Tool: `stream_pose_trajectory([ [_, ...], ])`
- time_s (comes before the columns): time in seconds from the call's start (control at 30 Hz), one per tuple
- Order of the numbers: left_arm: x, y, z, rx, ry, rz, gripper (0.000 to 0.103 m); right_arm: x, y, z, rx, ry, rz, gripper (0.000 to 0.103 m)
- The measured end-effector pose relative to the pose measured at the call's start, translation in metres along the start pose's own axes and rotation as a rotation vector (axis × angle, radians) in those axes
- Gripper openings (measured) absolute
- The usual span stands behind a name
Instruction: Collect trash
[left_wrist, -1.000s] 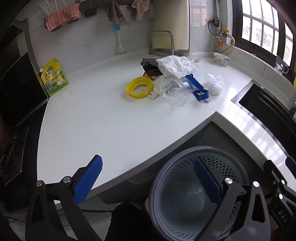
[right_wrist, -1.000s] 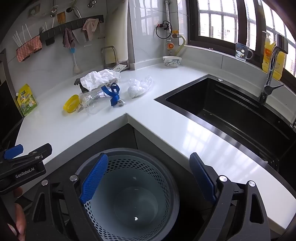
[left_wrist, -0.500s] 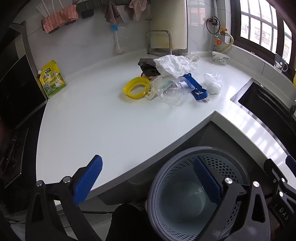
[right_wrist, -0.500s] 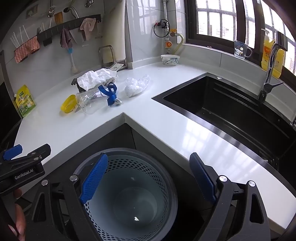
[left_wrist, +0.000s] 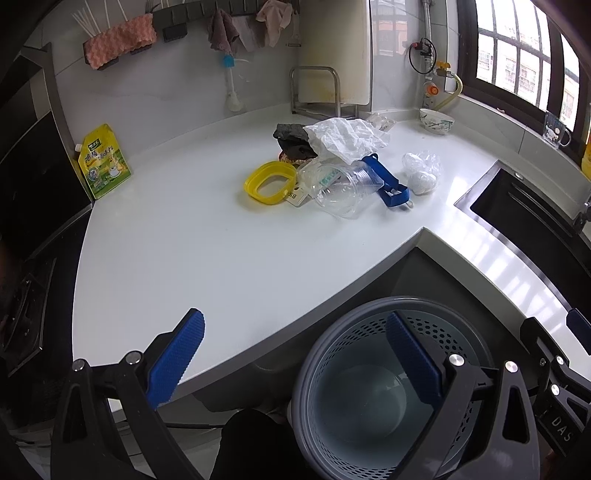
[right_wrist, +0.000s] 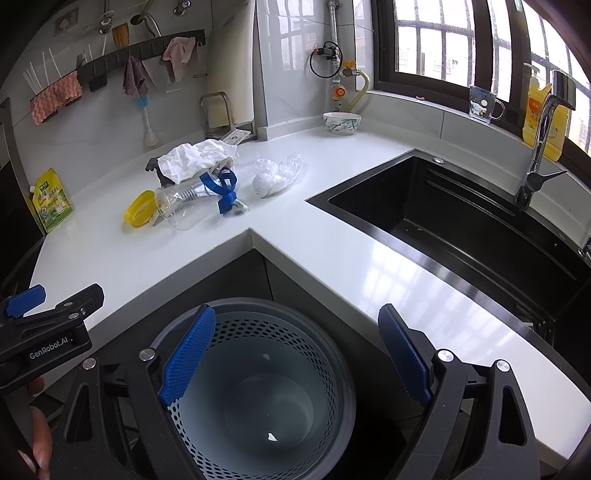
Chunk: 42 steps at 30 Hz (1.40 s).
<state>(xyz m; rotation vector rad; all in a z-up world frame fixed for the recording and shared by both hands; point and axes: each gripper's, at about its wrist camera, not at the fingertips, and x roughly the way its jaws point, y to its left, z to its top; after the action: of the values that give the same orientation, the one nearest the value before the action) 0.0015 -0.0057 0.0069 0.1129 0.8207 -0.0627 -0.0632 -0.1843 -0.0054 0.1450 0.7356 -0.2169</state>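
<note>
A pile of trash lies on the white counter (left_wrist: 221, 258): a yellow ring lid (left_wrist: 270, 182), a clear plastic cup (left_wrist: 343, 188), a blue strap (left_wrist: 388, 182), a crumpled white paper (left_wrist: 343, 138), a dark lump (left_wrist: 291, 138) and a crumpled clear bag (left_wrist: 421, 171). The same pile shows in the right wrist view, with the cup (right_wrist: 181, 206) and the bag (right_wrist: 275, 175). A grey perforated bin (right_wrist: 258, 387) stands on the floor below the counter corner, also in the left wrist view (left_wrist: 388, 387). My left gripper (left_wrist: 295, 350) and right gripper (right_wrist: 295, 350) are open and empty above the bin.
A black sink (right_wrist: 461, 221) with a chrome tap (right_wrist: 543, 147) is on the right. A yellow-green pouch (left_wrist: 103, 162) leans at the counter's left end. A bowl (right_wrist: 341, 123) and a metal rack (left_wrist: 317, 92) stand at the back wall.
Both grippers have drawn slightly back and lower; the trash pile looks a little farther off. Nothing was picked up or released.
</note>
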Motion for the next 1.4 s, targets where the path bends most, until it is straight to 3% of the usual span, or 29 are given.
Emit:
stream_pose_trajectory([
  [1.4, -0.0057, 0.0049, -0.0029, -0.003, -0.012, -0.001, 0.097, -0.0034, -0.0008, -0.0013, 0.003, -0.004, 0.004, 0.086],
])
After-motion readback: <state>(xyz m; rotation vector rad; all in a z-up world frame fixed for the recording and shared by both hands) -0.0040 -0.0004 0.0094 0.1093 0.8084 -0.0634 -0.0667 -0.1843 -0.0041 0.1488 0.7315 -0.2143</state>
